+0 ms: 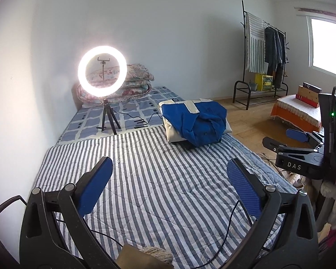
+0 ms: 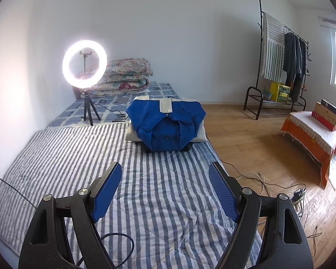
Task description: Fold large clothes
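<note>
A folded blue garment with pale trim [image 1: 197,123] [image 2: 165,125] lies in a pile on the far part of the striped bedcover [image 1: 163,179] [image 2: 159,201], resting on a white folded item and something dark beneath. My left gripper [image 1: 170,186] hangs open over the bare stripes, well short of the pile, with nothing between its blue pads. My right gripper [image 2: 165,190] is open too, empty, pointing at the pile from the near side. The right gripper [image 1: 289,143] also shows at the right edge of the left wrist view.
A lit ring light on a tripod [image 1: 102,76] [image 2: 85,65] stands on the checked sheet at the back, folded floral quilts [image 2: 125,76] behind it. Cables cross the bed and the wooden floor [image 2: 257,143]. A clothes rack [image 2: 280,62] and an orange-draped stool [image 2: 311,134] stand right.
</note>
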